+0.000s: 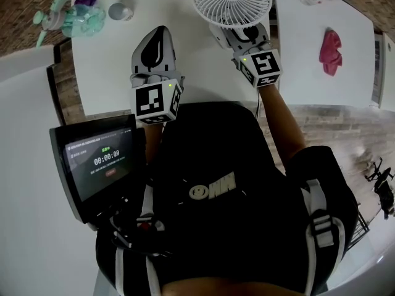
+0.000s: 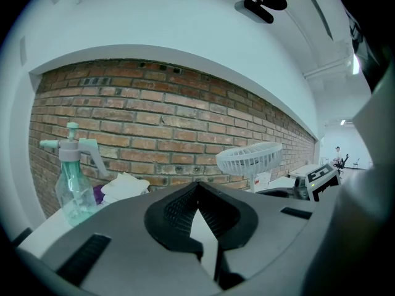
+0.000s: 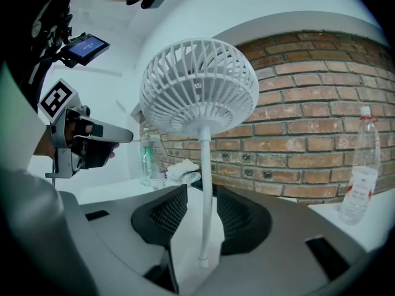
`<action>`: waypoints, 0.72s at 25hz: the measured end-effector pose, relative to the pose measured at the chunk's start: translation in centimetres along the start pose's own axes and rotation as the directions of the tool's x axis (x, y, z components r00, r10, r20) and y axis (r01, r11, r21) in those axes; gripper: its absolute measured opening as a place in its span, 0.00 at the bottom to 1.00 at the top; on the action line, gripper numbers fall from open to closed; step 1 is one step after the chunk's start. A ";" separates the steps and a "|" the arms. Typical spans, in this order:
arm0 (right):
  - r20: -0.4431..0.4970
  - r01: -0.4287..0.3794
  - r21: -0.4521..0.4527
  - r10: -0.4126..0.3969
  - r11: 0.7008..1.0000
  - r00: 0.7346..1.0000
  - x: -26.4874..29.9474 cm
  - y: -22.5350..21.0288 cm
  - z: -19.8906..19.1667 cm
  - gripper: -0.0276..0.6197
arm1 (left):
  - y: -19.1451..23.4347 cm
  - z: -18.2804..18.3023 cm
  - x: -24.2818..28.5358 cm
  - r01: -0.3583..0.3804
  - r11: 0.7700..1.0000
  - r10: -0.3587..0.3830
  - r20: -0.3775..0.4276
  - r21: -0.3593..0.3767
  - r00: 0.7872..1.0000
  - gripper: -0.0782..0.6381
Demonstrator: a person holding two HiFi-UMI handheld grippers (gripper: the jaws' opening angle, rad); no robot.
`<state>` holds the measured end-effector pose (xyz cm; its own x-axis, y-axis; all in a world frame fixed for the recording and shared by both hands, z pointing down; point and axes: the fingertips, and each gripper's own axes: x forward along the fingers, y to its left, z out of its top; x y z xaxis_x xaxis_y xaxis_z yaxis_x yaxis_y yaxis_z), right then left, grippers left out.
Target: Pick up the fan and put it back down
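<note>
Far to the left of the left claw (image 1: 157, 32), a dark screen (image 1: 99, 159) sits close to the person. Ahead of that claw and to its left, a spray bottle (image 1: 77, 17) stands at the back of the table (image 1: 105, 66), out of the way.

The left claw hangs low over the table. Its two jaws are together and nothing is between them. It has no job with the fan, so it waits to the side with room to spare.

To the right of it is the fan (image 1: 232, 2). It stands on the table right at the right claw (image 1: 244, 34). The thin white stem (image 3: 205, 190) is between that claw's jaws. The jaws are apart, with a small gap on each side of the stem, so the pads do not squeeze it. The fan seems to stand by itself. I think the claw sits low on the stem because that is the one thin part it can fit around. The round head is too wide.

The stem is the long part of the fan, and it goes straight up from the table. The round head sits on top, above the right claw. It lies almost flat like a bowl and faces up at the ceiling.

Right of the right claw, on a second table (image 1: 308, 73), lies a red cloth (image 1: 331, 51). A clear bottle (image 3: 358, 177) stands there too, near the brick wall.
</note>
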<state>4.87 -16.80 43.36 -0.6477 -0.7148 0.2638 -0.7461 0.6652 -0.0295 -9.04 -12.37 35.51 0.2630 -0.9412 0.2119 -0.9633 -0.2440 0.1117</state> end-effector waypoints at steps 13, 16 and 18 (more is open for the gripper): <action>-0.015 0.017 -0.007 -0.018 1.000 1.000 -2.0 0.3 -0.2 0.25 | -0.5 0.1 0.4 0.016 1.000 -0.017 0.011 0.010 1.000 0.10; -0.011 0.048 -0.011 -0.048 0.999 0.999 -2.9 0.1 -0.3 0.24 | -0.5 0.0 0.3 0.016 1.000 -0.016 0.014 0.011 1.000 0.10; -0.005 0.067 -0.016 -0.067 0.998 0.998 -4.0 0.6 0.0 0.24 | -0.6 0.3 -0.5 0.018 1.000 -0.018 0.020 0.012 1.000 0.10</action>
<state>6.99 -13.59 42.26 -0.5953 -0.7569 0.2698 -0.7854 0.6190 0.0038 -8.58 -11.79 35.08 0.2793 -0.9410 0.1909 -0.9590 -0.2636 0.1038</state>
